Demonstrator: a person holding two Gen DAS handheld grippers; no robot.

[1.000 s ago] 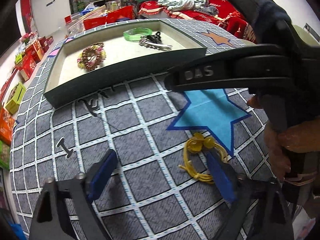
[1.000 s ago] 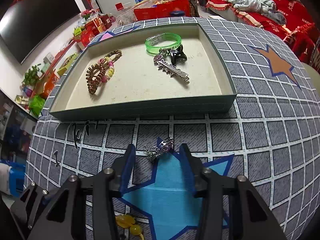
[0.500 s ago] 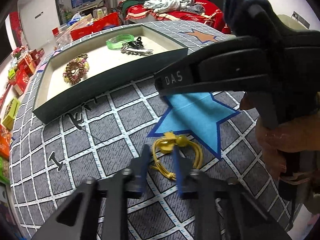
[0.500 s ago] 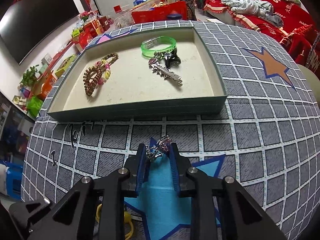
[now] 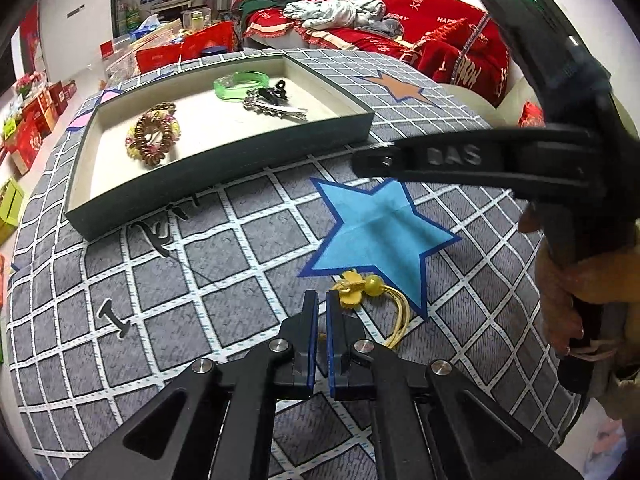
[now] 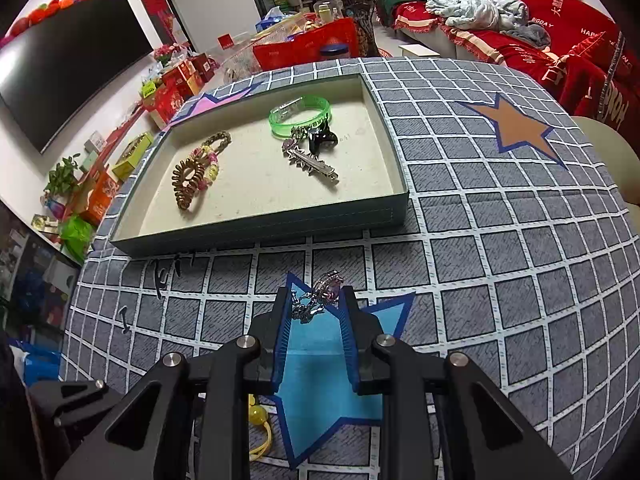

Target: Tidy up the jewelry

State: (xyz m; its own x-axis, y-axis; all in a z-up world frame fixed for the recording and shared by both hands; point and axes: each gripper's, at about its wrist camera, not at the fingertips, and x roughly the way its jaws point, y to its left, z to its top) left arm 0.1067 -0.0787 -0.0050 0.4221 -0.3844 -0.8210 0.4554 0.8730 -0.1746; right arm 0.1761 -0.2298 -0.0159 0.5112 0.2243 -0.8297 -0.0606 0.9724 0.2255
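Two grippers, left fingers point(image 5: 335, 312) just pressed together beside yellow hair tie point(image 5: 372, 300), right fingers point(image 6: 349, 312) pinching silver brooch point(image 6: 318, 296)

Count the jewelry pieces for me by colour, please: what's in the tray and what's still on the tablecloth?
Green: 1, bracelet in the tray
Brown: 1, coil tie
Multicoloured: 1, bead bracelet
Silver: 2, hair clip; purple-stone piece in right gripper
Black: 1, claw clip
Yellow: 1, cord tie
Total: 7

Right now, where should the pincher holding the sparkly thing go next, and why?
Probably lift it forward over the tray. The right gripper is shut on the silver clip, and the tray already holds the green bracelet and hair ties, with bare floor left for it.
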